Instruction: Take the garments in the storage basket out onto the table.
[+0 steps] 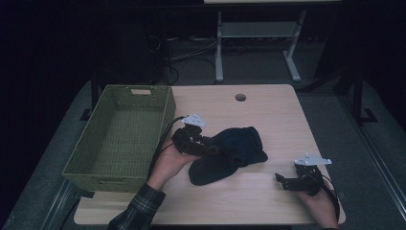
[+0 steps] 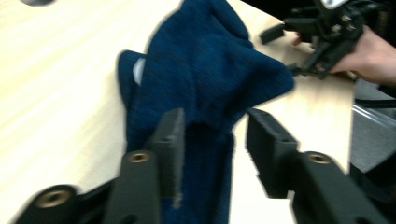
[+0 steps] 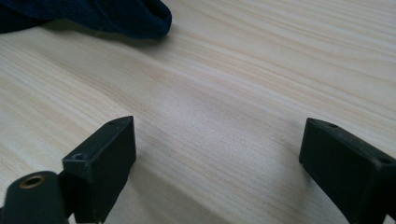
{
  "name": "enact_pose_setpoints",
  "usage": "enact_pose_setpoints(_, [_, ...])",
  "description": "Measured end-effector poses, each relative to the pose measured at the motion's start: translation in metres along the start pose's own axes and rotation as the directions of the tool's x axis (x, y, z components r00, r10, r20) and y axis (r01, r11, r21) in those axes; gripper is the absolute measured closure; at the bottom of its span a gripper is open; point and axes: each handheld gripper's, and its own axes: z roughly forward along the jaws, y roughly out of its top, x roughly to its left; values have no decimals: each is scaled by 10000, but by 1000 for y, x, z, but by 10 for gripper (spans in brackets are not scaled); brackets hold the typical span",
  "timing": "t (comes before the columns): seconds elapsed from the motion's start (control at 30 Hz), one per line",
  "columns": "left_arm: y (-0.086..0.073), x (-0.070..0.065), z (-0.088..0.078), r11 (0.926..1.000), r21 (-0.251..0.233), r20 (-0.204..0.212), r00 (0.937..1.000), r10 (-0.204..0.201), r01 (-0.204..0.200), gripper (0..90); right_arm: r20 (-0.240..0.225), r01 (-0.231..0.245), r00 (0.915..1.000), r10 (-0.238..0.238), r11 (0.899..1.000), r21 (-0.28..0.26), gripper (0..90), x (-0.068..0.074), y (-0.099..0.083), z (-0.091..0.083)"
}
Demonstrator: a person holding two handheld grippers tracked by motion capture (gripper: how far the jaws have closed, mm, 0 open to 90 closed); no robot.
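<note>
Pale wood-grain table (image 1: 268, 110); crumpled navy knit cloth (image 1: 230, 153); woven green basket (image 1: 119, 139).

At the lower left of the high view a dark plaid sleeve (image 1: 139, 208) covers the forearm. Both the left gripper (image 1: 210, 148) and the right gripper (image 1: 280, 179) are matte black, each topped by a grey three-cornered plate and trailing a black cable. Brass-coloured inserts sit in the black jaws' bases.

A dark blue knitted hat (image 2: 210, 70) lies crumpled on the table, partly folded over itself, a pale patch (perhaps a label) showing at one fold. Its near part runs between the left gripper's (image 2: 212, 135) fingers (image 2: 170, 140), against the left-hand one; the right gripper's (image 3: 217, 144) fingers (image 3: 105, 154) stand well apart from its edge.
</note>
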Motion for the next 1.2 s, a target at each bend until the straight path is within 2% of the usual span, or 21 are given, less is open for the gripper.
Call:
enact_pose_setpoints(0.13, [-11, -4, 9, 9997, 231, 351, 9993, -85, 77, 793, 8, -1, 10000, 1, 10000, -5, 106, 0, 0, 0])
enact_pose_setpoints(0.23, [-19, -5, 22, 9985, 553, 432, 9991, -21, -3, 899, -9, 3, 10000, -3, 10000, -1, 106, 0, 0, 0])
enact_pose_setpoints(0.3, [-23, -6, 31, 9975, 705, 550, 9985, -69, 30, 899, -12, -13, 10000, 13, 10000, 7, 106, 0, 0, 0])
enact_pose_setpoints(0.43, [-32, -11, 51, 9965, 831, 402, 9992, 13, -47, 900, -4, -23, 10000, 23, 10000, 0, 106, 0, 0, 0])
enact_pose_setpoints(0.57, [-34, -15, 67, 9913, 1276, 59, 9995, 315, -320, 900, 2, -11, 10000, 11, 10000, 7, 106, 0, 0, 0])
enact_pose_setpoints(0.67, [-38, -15, 79, 9843, 1720, -129, 9990, 434, -406, 900, 15, -9, 10000, 9, 10000, 6, 106, 0, 0, 0])
enact_pose_setpoints(0.73, [-40, -15, 83, 9820, 1851, -205, 9989, 411, -366, 900, 14, -7, 10000, 7, 10000, 7, 107, 0, 0, 0])
enact_pose_setpoints(0.83, [-44, -16, 88, 9733, 2259, -305, 9983, 492, -411, 900, 14, -5, 10000, 4, 10000, 5, 107, 0, 0, 0])
enact_pose_setpoints(0.9, [-47, -16, 90, 9664, 2508, -206, 9977, 642, -569, 900, 15, -6, 10000, 6, 10000, 6, 107, 0, 0, 0])
enact_pose_setpoints(0.93, [-47, -16, 90, 9664, 2508, -206, 9977, 642, -569, 900, 15, -6, 10000, 6, 10000, 6, 107, 0, 0, 0])
enact_pose_setpoints(1.0, [-51, -17, 90, 9600, 2705, -71, 9970, 764, -717, 900, 16, -4, 10000, 4, 10000, 6, 107, 0, 0, 0])
enact_pose_setpoints(1.13, [-55, -16, 87, 9562, 2815, 268, 9967, 761, -806, 900, 16, -5, 10000, 5, 10000, 7, 107, 0, 0, 0])
enact_pose_setpoints(1.2, [-58, -15, 85, 9575, 2771, 416, 9966, 713, -801, 900, -9, 48, 10000, -48, 10000, -4, 106, 0, -1, 0])
